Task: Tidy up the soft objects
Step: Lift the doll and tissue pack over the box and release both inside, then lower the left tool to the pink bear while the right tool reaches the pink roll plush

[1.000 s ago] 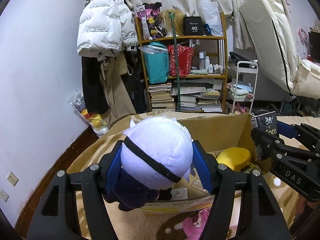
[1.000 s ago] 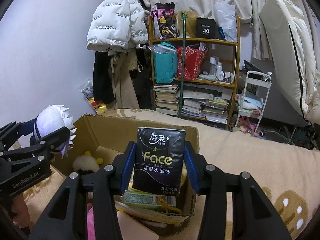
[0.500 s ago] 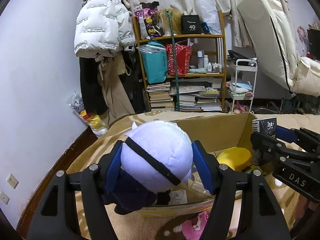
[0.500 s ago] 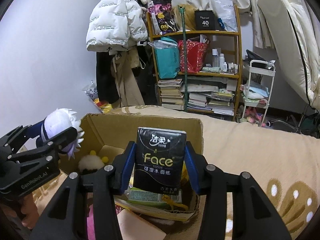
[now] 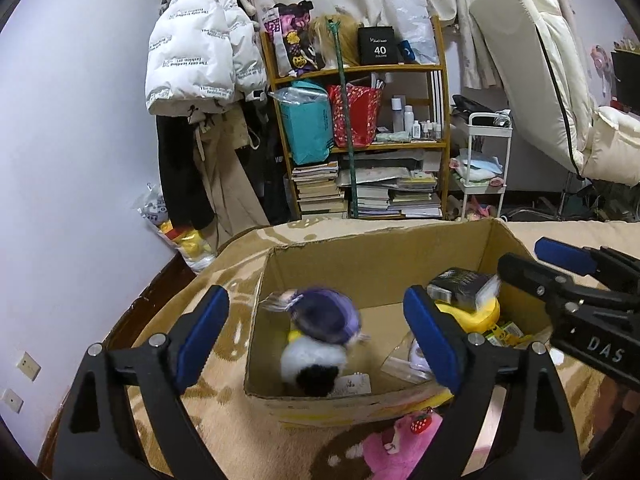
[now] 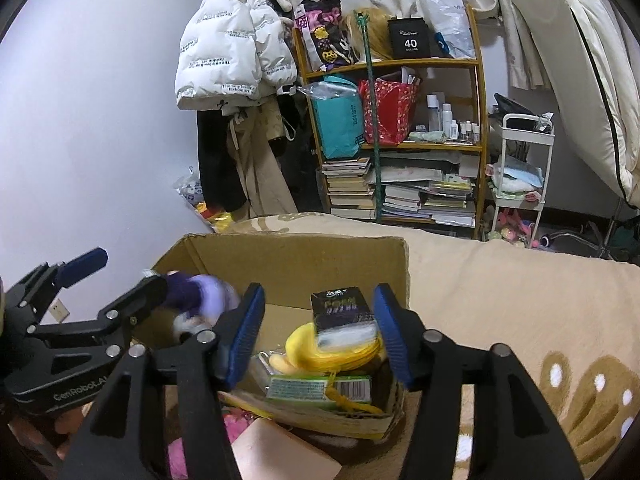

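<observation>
Both my jaws have just been opening and now stand spread and empty: the white-haired, purple-bodied plush doll and black tissue pack drop into the open cardboard box, so both are stowed.

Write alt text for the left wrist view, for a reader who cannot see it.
The left tool hangs open over a cardboard box on a tan blanket, its jaws just opened, with a blurred purple-and-white plush doll inside the box, clear of both pads. At right, the right tool is open beside a dark tissue pack.
</observation>
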Tool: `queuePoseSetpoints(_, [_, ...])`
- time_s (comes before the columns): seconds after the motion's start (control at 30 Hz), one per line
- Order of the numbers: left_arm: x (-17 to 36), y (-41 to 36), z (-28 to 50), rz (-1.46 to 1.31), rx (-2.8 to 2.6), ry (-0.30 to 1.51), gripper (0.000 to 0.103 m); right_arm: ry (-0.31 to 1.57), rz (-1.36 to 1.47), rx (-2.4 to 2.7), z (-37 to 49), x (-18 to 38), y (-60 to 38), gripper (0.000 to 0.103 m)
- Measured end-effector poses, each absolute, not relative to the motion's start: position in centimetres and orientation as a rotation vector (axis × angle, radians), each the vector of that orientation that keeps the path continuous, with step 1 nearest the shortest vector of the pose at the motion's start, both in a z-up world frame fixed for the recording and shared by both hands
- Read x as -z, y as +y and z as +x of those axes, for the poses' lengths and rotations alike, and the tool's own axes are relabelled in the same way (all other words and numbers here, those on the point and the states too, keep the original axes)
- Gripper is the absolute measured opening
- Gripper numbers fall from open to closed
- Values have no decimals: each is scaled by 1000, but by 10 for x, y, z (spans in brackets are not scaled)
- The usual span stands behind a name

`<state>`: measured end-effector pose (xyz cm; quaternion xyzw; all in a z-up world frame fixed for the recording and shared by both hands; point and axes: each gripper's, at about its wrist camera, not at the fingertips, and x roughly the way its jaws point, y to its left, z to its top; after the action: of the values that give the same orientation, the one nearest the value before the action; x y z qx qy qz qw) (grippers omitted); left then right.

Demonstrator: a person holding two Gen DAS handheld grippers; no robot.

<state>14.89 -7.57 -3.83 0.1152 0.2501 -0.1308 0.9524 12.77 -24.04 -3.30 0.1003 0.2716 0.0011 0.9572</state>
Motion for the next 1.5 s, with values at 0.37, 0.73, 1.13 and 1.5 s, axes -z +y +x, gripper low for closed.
queuePoseSetpoints(0.37, [31, -65, 130, 222, 242, 508, 94, 542, 212, 12, 107, 19, -238, 73])
queuePoseSetpoints(0.73, [18, -60, 97, 243, 236, 501, 99, 496, 208, 43, 71, -3, -234, 91])
queuePoseSetpoints(1.13, [10, -47, 51, 264, 222, 498, 99, 460, 186, 48, 37, -25, -226, 103])
queuePoseSetpoints(1.5, [7, -32, 40, 219, 223, 545, 100, 479, 187, 55, 16, -22, -225, 103])
